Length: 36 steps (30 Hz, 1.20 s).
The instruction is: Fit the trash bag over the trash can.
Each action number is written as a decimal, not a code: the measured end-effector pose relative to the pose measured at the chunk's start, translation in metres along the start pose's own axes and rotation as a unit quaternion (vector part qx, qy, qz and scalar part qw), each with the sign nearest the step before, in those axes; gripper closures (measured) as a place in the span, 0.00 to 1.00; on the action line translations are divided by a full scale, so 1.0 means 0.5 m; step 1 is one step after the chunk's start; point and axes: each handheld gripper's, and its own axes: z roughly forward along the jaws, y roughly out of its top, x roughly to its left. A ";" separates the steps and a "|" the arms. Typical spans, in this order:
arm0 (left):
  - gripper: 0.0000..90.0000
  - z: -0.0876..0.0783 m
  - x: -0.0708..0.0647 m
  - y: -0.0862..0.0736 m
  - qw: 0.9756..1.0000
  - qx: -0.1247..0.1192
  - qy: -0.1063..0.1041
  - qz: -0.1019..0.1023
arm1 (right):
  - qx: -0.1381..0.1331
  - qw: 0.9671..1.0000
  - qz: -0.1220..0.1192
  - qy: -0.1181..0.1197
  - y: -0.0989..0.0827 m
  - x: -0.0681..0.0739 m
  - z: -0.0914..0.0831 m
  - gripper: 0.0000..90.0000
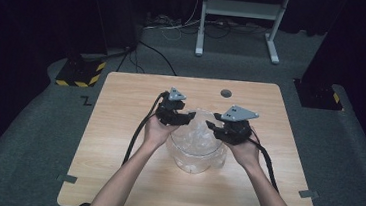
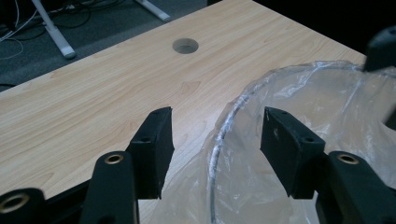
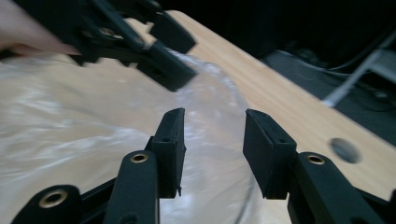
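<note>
While unlabelled, clear plastic bag bears no writing.

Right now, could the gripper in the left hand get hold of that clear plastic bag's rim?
Probably yes. The left gripper has its jaws open with the rim of the plastic bag running up between them, pads not pressing it, and nothing blocks the way. Closing should catch it.

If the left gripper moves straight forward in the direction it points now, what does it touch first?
Most likely the clear plastic bag: its rim curves up between the open jaws of the left gripper. Beyond it lies bare wooden table. The depth is hard to judge.
</note>
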 end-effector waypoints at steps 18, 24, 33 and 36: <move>0.42 -0.008 0.014 -0.020 0.999 -0.022 -0.031 -0.002 | -0.006 0.998 0.058 -0.002 -0.014 -0.042 0.003 0.59; 0.38 -0.021 0.016 -0.018 0.999 -0.032 -0.040 0.001 | -0.022 0.996 0.082 0.017 -0.024 -0.045 -0.015 0.55; 0.34 -0.057 0.019 -0.014 0.997 -0.049 -0.051 0.012 | -0.043 0.992 0.116 0.020 -0.053 -0.060 -0.052 0.53; 0.33 -0.069 0.016 -0.010 0.997 -0.058 -0.057 0.015 | -0.049 0.991 0.121 0.015 -0.062 -0.061 -0.069 0.52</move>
